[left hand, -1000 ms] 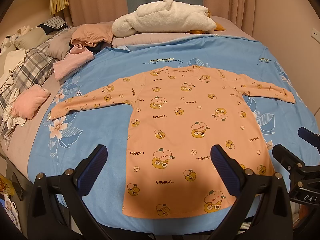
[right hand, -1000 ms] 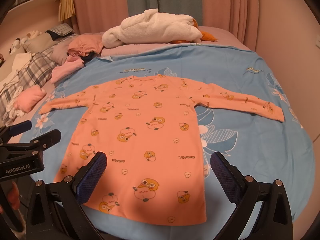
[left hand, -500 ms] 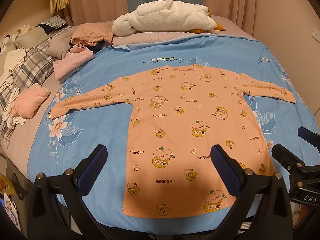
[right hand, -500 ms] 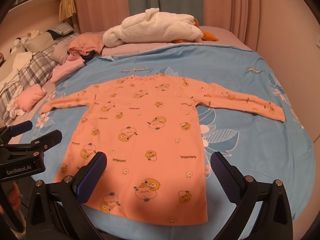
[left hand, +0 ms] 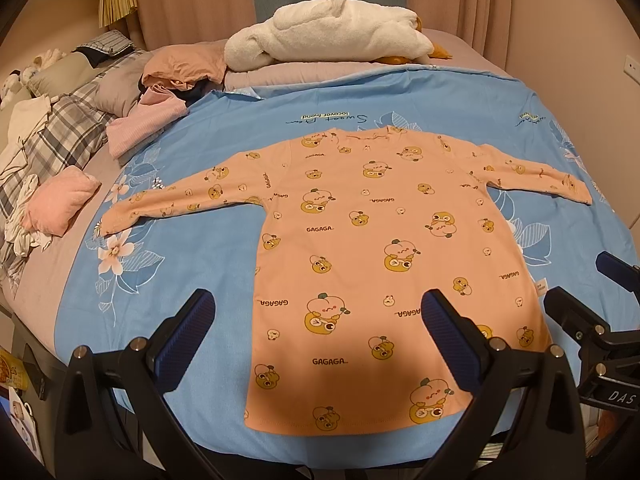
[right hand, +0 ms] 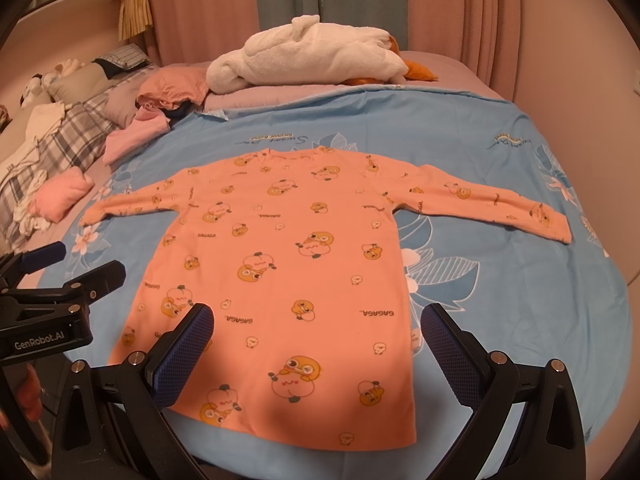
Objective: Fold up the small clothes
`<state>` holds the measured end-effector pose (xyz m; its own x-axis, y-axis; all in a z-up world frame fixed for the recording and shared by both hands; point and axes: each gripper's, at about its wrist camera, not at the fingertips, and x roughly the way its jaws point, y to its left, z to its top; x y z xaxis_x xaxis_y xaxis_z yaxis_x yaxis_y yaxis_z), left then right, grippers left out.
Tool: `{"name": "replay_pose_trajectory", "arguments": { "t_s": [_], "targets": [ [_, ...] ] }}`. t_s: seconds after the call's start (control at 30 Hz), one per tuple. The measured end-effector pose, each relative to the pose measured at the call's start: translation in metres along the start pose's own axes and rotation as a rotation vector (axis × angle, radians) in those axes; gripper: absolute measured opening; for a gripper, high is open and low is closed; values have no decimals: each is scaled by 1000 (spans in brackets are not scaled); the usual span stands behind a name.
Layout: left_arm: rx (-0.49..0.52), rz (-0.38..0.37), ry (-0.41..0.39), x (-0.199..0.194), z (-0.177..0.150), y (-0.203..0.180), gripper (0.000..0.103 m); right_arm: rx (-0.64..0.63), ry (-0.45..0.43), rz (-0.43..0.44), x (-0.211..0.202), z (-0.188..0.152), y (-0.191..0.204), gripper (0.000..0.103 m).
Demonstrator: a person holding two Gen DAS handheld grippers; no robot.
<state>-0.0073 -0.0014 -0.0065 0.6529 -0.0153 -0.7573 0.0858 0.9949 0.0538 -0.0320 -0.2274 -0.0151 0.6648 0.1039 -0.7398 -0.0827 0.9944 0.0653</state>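
**Both grippers wide open above an unfolded orange top**

In the left wrist view the left gripper (left hand: 318, 330) fills the bottom of the frame, its two blue-padded fingers (left hand: 188, 330) spread far apart and holding nothing. Its left pad hangs over bare blue bedcover (left hand: 192, 248); its right pad hangs over the lower right part of the shirt. At the right edge of that frame the other tool pokes in.

In the right wrist view the right gripper (right hand: 318, 344) sits likewise at the bottom of the frame, jaws fully apart and empty, the left pad over the shirt's lower left, the right pad over the bedcover just past the side seam. The left tool shows at the lower left edge, with part of a hand (right hand: 24, 396) beneath it.

The orange long-sleeved top (left hand: 384, 264) printed with cartoon figures lies flat in the centre of both frames, hem nearest the cameras, neck away, both sleeves stretched out sideways.

Beyond it, at top centre, lies a white plush toy (left hand: 336, 32). In the upper left sit a heap of pink clothes (left hand: 160, 108), a folded pink piece (left hand: 60, 204) and plaid bedding (left hand: 60, 128).
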Motion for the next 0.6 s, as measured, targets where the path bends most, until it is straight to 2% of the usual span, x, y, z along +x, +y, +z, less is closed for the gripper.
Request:
{"name": "replay_pose_trajectory", "arguments": {
  "t_s": [0.47,0.6],
  "targets": [
    [9,4,17,8,0,0,103,2,3,0,0,7,-12,102],
    [12,8,23,12,3,-1,103,3,7,1,8,-2,0,102]
  ]
}}
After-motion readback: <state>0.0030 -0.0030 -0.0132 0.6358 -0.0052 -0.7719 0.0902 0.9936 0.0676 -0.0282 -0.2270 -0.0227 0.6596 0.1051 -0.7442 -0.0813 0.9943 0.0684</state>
